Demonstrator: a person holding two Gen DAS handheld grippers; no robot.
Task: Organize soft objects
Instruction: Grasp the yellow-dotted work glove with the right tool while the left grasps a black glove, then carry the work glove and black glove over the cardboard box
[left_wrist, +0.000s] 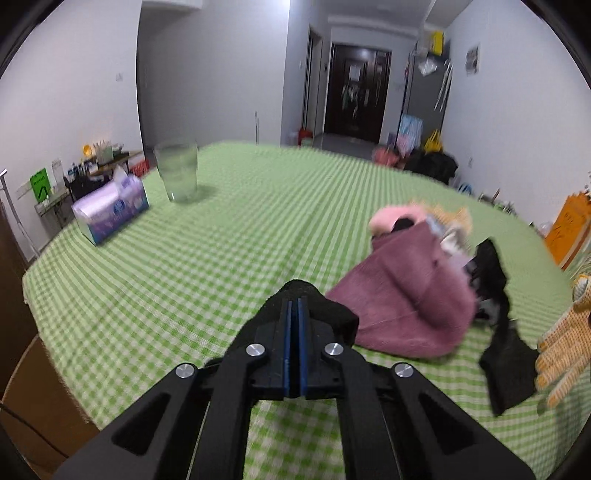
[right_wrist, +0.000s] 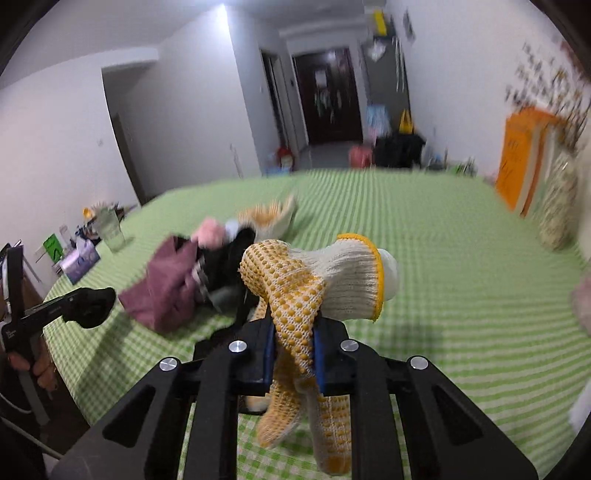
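Observation:
My left gripper (left_wrist: 294, 301) is shut on a black soft cloth (left_wrist: 332, 314) that wraps around its tips, low over the green checked tablecloth (left_wrist: 221, 258). My right gripper (right_wrist: 293, 332) is shut on a white work glove with yellow dots (right_wrist: 295, 291), lifted above the table, its cuff pointing right. Between the two lies a pile: a mauve fleece cloth (left_wrist: 406, 295), a pink fluffy piece (left_wrist: 391, 218), a second dotted glove (right_wrist: 273, 218) and another black cloth (left_wrist: 506, 369). In the right wrist view the left gripper (right_wrist: 88, 306) is left of the pile.
A purple tissue box (left_wrist: 110, 208) and a clear glass (left_wrist: 179, 171) stand at the table's far left. An orange box (right_wrist: 521, 162) and a patterned jar (right_wrist: 557, 206) stand at the right edge. The table's left edge (left_wrist: 33, 291) drops off near my left gripper.

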